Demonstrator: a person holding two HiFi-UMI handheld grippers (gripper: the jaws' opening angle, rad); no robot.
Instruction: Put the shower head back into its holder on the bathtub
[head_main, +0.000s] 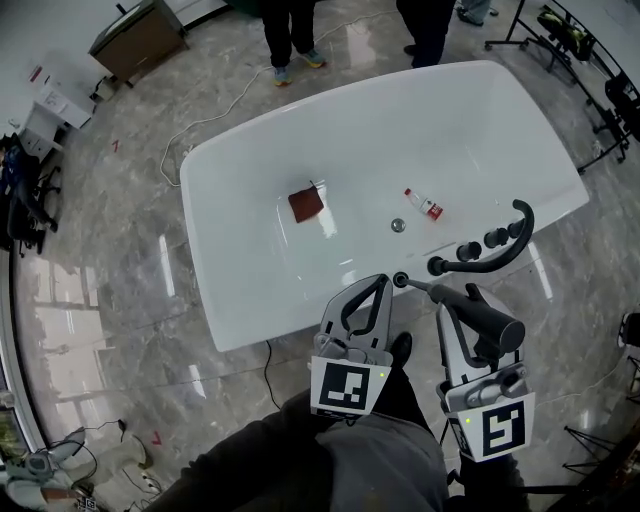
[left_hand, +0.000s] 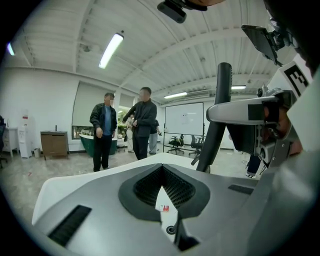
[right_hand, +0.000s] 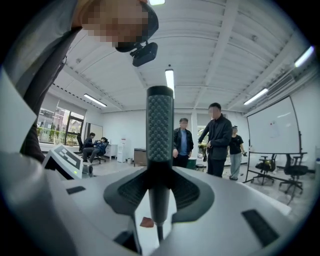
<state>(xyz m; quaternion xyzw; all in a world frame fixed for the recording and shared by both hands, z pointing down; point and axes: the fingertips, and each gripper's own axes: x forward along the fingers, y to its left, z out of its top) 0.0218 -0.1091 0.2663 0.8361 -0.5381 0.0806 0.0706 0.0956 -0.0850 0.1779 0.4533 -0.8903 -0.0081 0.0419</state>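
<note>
**Clerk:** Left side first?

**Inspector:** White bathtub (head_main: 215, 290), lying across the head view. On its floor, at 9 o'clock of the drain (head_main: 398, 226), there is one reddish-brown cloth (head_main: 306, 204). The left gripper (head_main: 378, 290) is at the tub's 6 o'clock rim. Its jaws are pressed together at the tips with nothing between them.

**Clerk:** Centre?

**Inspector:** A small bottle (head_main: 424, 205) with a red label lies on its side at 1 o'clock of the drain. People (head_main: 290, 35) stand on the floor beyond the far rim, at 12 o'clock.

**Clerk:** And the right?

**Inspector:** The shower head (head_main: 492, 323), dark grey, is clamped in the right gripper (head_main: 462, 305), with the jaws tight on its handle. It is at the tub's 5 o'clock, with its narrow end reaching toward the near rim. The black fittings (head_main: 465, 250) and curved spout (head_main: 515, 230) stand on the rim at its 12 o'clock, apart from it. I cannot tell which fitting is the holder.
</note>
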